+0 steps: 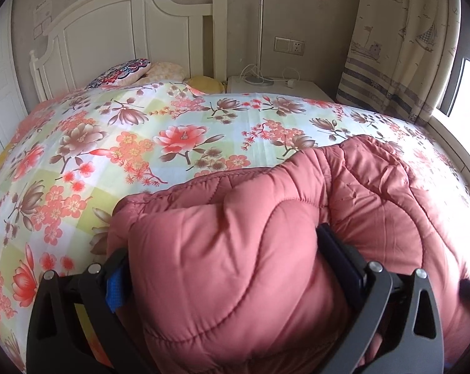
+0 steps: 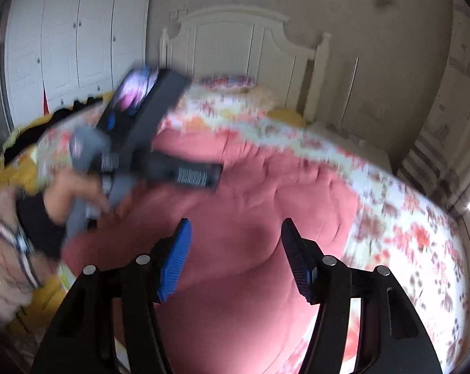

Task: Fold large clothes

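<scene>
A pink quilted padded coat (image 1: 297, 218) lies on the floral bed sheet (image 1: 126, 140). My left gripper (image 1: 222, 249) has its jaws wide apart around a thick bunched fold of the coat, which fills the gap between the two fingers. In the right wrist view the coat (image 2: 250, 193) spreads over the bed, blurred by motion. My right gripper (image 2: 235, 255) is open and empty just above the coat. The left gripper (image 2: 135, 143) and the hand holding it show at the left of the right wrist view, over the coat's far edge.
A white headboard (image 1: 135, 31) with pillows (image 1: 126, 71) stands at the back. A white nightstand (image 1: 281, 88) with a lamp sits beside it. A patterned curtain (image 1: 400, 40) and window are on the right. White wardrobe doors (image 2: 73, 31) and dark clothes (image 2: 32, 131) lie at the left.
</scene>
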The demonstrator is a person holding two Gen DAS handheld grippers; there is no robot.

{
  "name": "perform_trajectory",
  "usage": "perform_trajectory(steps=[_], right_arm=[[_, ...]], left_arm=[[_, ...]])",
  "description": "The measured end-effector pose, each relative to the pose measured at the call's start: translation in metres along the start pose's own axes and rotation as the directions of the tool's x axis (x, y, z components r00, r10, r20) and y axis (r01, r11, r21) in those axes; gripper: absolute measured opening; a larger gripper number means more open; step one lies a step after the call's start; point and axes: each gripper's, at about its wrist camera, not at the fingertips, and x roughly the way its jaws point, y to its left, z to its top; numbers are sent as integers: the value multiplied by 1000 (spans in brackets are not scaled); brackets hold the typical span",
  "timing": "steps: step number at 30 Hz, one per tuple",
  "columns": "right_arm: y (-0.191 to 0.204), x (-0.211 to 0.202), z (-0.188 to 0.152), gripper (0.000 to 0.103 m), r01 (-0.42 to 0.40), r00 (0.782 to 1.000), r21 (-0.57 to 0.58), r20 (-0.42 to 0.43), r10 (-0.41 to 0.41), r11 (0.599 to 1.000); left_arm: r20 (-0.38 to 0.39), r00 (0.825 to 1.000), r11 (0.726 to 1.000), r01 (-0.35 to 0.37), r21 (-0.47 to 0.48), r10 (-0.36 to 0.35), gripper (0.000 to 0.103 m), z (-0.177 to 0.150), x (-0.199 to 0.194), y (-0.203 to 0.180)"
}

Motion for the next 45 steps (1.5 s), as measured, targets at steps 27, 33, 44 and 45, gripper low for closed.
perform_trajectory(steps=[27, 33, 44, 45], right_arm=[[27, -21, -40, 62, 33, 999, -54, 33, -31, 998], [26, -23, -39, 62, 17, 999, -53, 44, -14, 998], [80, -32, -12, 62, -76, 996, -83, 42, 80, 994], [90, -17, -19, 62, -45, 999, -113, 8, 46, 993]], left_arm=[[87, 980, 978, -187, 93, 179, 101, -19, -69, -22], [32, 995, 994, -101, 42, 99, 101, -43, -42, 0], [35, 997, 997, -71, 43, 70, 101, -47, -38, 5], [38, 997, 996, -76, 46, 74, 101, -48, -38, 5]])
